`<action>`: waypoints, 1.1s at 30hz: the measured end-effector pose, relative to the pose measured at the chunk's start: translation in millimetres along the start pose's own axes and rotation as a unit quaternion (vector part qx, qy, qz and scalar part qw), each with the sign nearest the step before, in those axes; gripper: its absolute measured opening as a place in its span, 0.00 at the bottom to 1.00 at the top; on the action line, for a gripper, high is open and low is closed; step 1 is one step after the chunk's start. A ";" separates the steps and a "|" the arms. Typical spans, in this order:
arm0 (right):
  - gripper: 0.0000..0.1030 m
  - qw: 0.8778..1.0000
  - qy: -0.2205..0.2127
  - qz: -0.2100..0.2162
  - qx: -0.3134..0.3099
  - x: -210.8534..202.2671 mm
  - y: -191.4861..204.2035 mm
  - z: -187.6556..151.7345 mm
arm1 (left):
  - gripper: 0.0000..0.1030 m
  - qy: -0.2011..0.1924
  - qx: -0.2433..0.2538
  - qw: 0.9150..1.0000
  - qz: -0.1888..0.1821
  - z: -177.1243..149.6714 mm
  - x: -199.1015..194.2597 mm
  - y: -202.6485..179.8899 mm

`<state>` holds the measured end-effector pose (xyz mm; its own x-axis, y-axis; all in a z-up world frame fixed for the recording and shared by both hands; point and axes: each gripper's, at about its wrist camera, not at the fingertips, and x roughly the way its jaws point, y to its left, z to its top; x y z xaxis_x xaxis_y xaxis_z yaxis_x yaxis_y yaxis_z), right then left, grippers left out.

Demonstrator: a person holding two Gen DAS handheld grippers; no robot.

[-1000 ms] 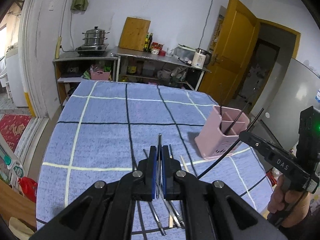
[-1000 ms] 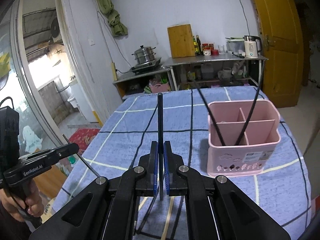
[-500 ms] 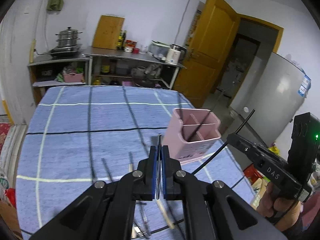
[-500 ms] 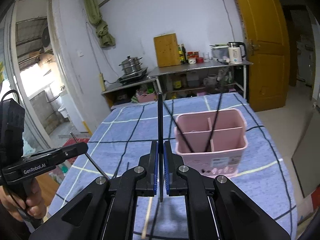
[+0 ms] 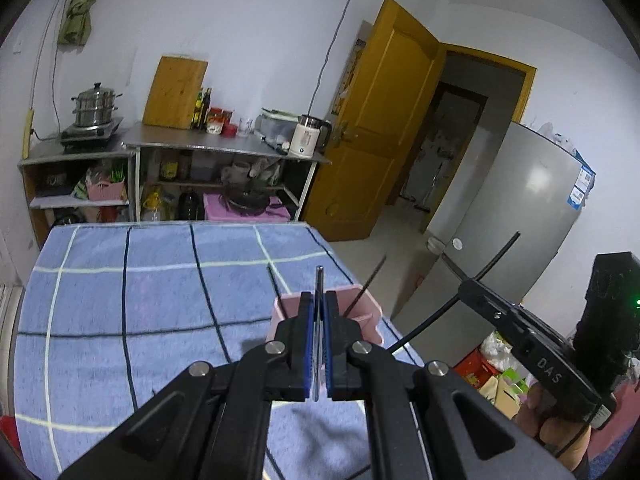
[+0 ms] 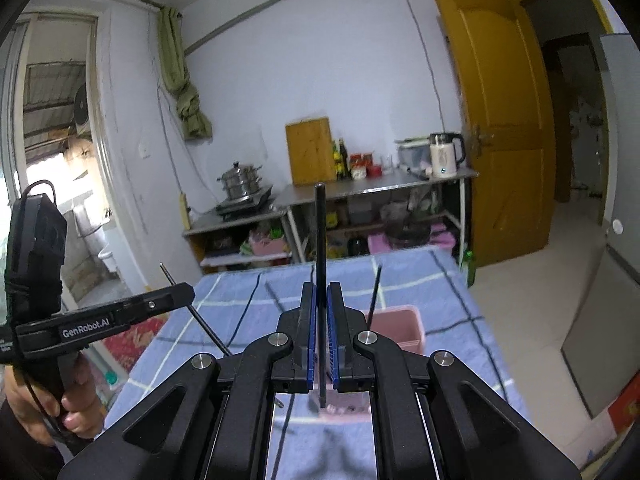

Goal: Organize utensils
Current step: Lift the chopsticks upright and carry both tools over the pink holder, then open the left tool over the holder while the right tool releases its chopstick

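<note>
**Both grippers loaded, caddy right below**

So each hand has a chopstick now. The left gripper [image 5: 318, 344] has its blue pads pressed onto a thin metal chopstick [image 5: 319, 280], which sticks up past the fingertips. The right gripper [image 6: 320, 340] is pinching a black chopstick [image 6: 320, 240] the same way, standing nearly upright.

The pink utensil holder [image 5: 362, 312] sits on the blue checked tablecloth [image 5: 140, 300] near the table's far right corner, just beyond the left gripper's tips, with two dark chopsticks [image 5: 370, 286] already leaning out of it (can't tell which compartment they're in from here).

My read: this is the carry-and-drop step. Next each stick needs its lower end lined up over an open compartment, tipped down, then released. Probably one hand at a time, since both are crowding the same small opening.
</note>
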<state>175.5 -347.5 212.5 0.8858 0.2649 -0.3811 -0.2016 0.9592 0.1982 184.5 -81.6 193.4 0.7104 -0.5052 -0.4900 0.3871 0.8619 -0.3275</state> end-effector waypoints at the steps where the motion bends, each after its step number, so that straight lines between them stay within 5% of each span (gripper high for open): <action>1: 0.05 1.000 -0.004 -0.001 0.002 0.8 -2.5 3.2 | 0.05 -0.001 0.000 1.000 -0.002 4.0 3.2 -0.8; 12: 0.05 1.000 0.008 -0.008 0.020 39.7 -22.9 3.8 | 0.05 0.005 -0.006 1.000 0.008 17.3 47.5 7.4; 29: 0.05 0.994 0.101 -0.016 0.050 108.9 -51.2 -45.0 | 0.05 0.085 -0.012 0.996 0.013 -25.3 115.2 33.9; 33: 0.08 0.994 0.095 -0.023 0.053 106.1 -53.5 -44.9 | 0.26 0.078 -0.008 0.997 0.008 -23.6 106.7 35.2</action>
<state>261.5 -366.3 120.9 0.7961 0.2443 -0.5537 -0.1082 0.9576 0.2669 260.1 -106.2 110.6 0.6155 -0.4939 -0.6142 0.3665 0.8693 -0.3318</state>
